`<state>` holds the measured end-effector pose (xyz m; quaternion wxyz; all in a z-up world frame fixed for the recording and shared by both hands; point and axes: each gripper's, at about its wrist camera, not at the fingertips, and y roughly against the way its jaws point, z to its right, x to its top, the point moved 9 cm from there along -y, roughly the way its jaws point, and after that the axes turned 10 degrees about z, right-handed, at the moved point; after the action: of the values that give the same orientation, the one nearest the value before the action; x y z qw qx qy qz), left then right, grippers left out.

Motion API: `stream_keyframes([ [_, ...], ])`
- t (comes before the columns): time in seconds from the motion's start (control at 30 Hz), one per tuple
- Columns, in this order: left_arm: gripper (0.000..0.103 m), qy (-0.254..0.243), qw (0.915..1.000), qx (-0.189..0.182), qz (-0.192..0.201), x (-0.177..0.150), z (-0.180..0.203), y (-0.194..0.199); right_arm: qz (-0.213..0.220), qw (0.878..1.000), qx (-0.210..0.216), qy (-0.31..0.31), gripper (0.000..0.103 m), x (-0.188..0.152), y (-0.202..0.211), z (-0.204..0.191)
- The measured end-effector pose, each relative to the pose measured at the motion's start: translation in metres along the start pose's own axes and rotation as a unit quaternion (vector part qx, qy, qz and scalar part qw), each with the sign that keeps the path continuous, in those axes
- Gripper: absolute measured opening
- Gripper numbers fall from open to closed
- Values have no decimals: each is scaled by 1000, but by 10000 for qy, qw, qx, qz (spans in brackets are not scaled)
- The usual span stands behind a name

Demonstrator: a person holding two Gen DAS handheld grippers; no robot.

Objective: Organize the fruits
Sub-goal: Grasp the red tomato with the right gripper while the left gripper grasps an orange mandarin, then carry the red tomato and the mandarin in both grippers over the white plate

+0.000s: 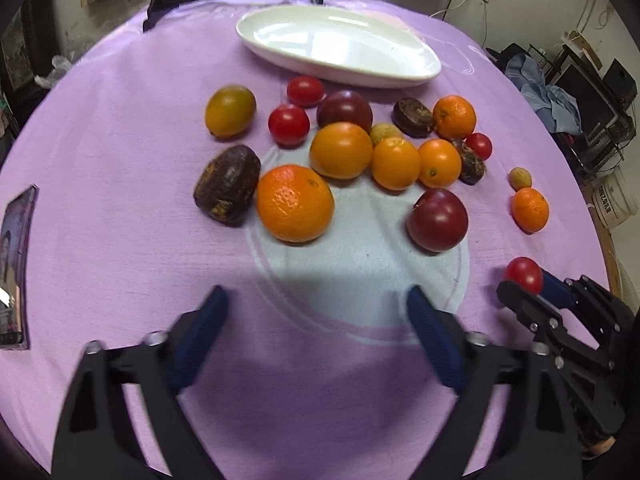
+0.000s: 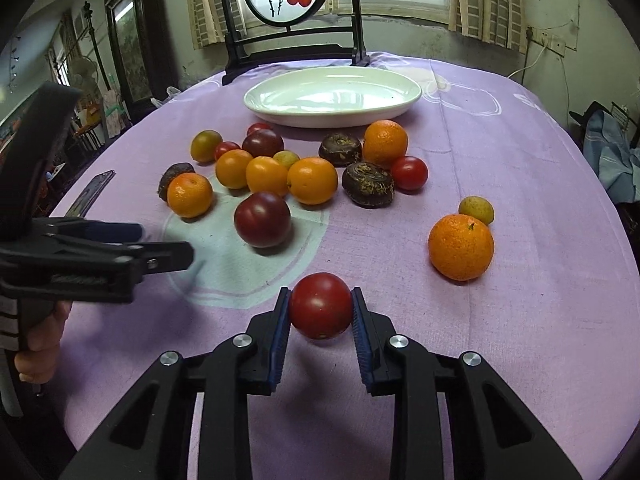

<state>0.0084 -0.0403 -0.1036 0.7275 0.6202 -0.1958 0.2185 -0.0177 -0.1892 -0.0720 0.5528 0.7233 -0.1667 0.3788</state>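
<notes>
Right tongs [image 2: 321,312] clamped on a round red tomato [image 2: 320,306], no long axis evident, on the near worktop [image 2: 520,340]; left tongs [image 1: 316,320] apart, empty, before the fruit cluster; oval white dish [image 2: 332,98] lies crosswise behind.

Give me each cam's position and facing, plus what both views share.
Left wrist: on the left gripper, tilted down at the fruit pile; jaws open, empty; right gripper at right edge.
Right wrist: on the right gripper, shut on a tomato; left gripper and a hand at left.
Shared: plate, purple cloth, the fruit.
</notes>
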Motion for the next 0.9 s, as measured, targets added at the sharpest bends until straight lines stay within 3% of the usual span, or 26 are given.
stream_keyframes([
  [0.2,75,27,9998,181,75,13,0,-12,88,9999,35,-90,30,1,5,5],
  [0.27,65,-36,9992,342,181,21,-4,-16,102,9999,28,-80,30,1,6,5],
  [0.33,43,-244,9985,391,289,31,-4,-19,109,9999,16,-61,30,0,6,5],
  [0.67,38,-296,9987,184,369,40,-6,-24,70,10000,-54,7,30,0,5,3],
  [0.9,38,-441,9955,-308,776,48,3,20,288,9995,155,51,30,31,12,-2],
])
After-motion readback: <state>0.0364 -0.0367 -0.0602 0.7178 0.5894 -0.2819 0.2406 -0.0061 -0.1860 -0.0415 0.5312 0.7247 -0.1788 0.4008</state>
